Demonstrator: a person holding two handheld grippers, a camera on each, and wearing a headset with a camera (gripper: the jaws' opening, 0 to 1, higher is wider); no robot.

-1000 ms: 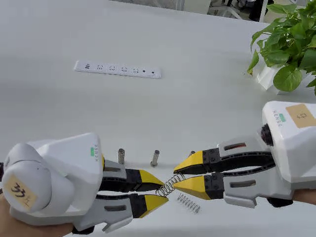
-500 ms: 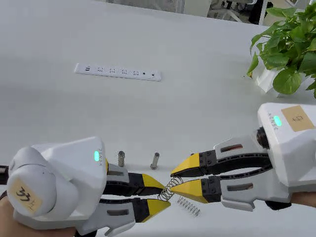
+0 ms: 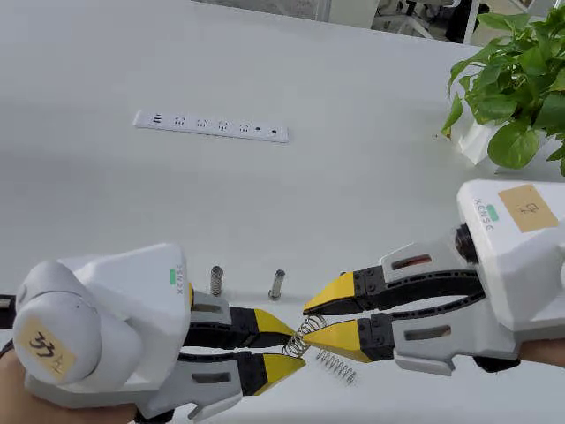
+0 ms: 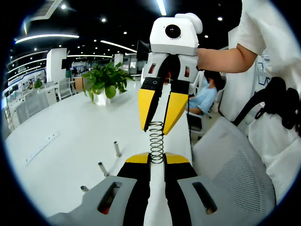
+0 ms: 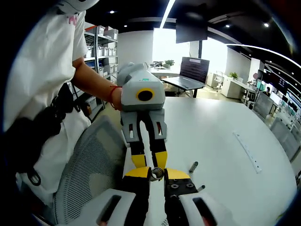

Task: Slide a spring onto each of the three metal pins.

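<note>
Left gripper (image 3: 296,345): held near and left of the middle pin (image 3: 277,283); its yellow jaws are drawn in on the lower end of the held spring (image 4: 156,141).
Left pin (image 3: 216,280): stood upright on the white table (image 3: 106,203) left of the middle pin; its shaft is seen ribbed, as by coils.
Power strip (image 3: 210,126): laid flat well beyond the middle pin, to the left.
Middle pin: stood upright on the table, its shaft bare.
Held spring: stretched in the air just on the near side of the middle pin, slanted up to the right between the two pairs of jaws.
Loose spring (image 3: 337,365): laid on the table near and right of the middle pin, under the right gripper's tips.
Third pin (image 4: 116,148): stood right of the middle pin, largely hidden in the head view.
Right gripper (image 3: 305,321): held right of the middle pin; its jaws are closed on the upper end of the held spring.
Potted plant (image 3: 512,79): set far right of the middle pin, beyond it.
</note>
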